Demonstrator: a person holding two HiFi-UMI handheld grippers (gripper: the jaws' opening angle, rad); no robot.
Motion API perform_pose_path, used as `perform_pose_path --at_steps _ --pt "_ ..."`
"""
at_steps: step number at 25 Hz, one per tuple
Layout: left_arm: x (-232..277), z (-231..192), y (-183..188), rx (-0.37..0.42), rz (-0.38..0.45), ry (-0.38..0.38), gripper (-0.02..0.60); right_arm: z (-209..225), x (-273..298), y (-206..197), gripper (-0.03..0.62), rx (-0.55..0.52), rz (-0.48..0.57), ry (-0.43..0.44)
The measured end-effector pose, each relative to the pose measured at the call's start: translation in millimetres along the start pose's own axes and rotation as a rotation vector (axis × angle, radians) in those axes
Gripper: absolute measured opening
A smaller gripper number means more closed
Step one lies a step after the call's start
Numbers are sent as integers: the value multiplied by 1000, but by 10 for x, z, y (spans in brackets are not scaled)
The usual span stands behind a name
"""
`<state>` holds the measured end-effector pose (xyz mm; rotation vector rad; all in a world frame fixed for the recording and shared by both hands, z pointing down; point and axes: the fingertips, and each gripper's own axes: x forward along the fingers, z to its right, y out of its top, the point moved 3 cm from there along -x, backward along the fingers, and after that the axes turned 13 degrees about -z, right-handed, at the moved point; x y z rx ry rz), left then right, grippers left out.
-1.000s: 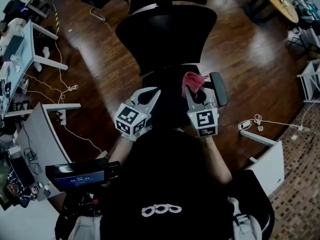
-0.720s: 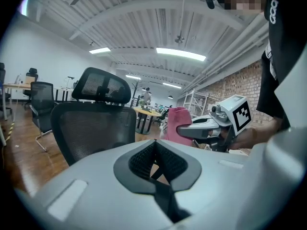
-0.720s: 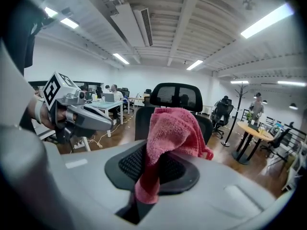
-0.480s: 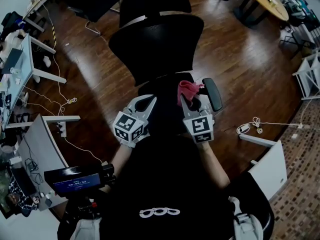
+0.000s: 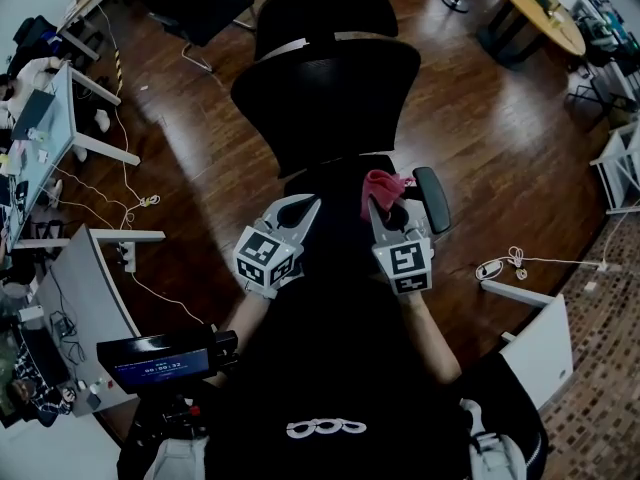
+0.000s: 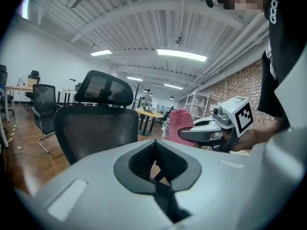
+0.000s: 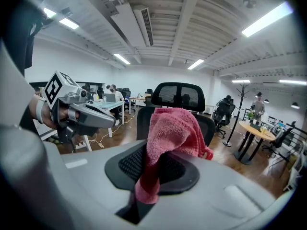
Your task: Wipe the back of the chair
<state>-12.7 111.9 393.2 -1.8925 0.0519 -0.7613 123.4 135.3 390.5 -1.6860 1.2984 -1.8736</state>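
My right gripper point(image 5: 388, 203) pinches a cloth point(image 5: 381, 181); my left gripper point(image 5: 303, 204) is closed on nothing. Chair point(image 5: 328, 88) ahead, armrest point(image 5: 434, 198) beside the cloth.

Head view has tipped up a bit vs 1 s ago: the chair point(image 5: 325, 98) headrest point(image 5: 325, 13) now shows whole. Left gripper point(image 5: 303, 205) and right gripper point(image 5: 388, 204), w/ pink cloth point(image 5: 385, 181), sit lower in frame. Since 0.5 s ago, chair has swung back right, approx. centre.
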Motion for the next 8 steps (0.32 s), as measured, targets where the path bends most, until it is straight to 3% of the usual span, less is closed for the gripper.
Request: perform_pose_path --at_steps 8 --pt "-111 42 41 0 2 -4 -12 -105 -75 51 48 10 -3 6"
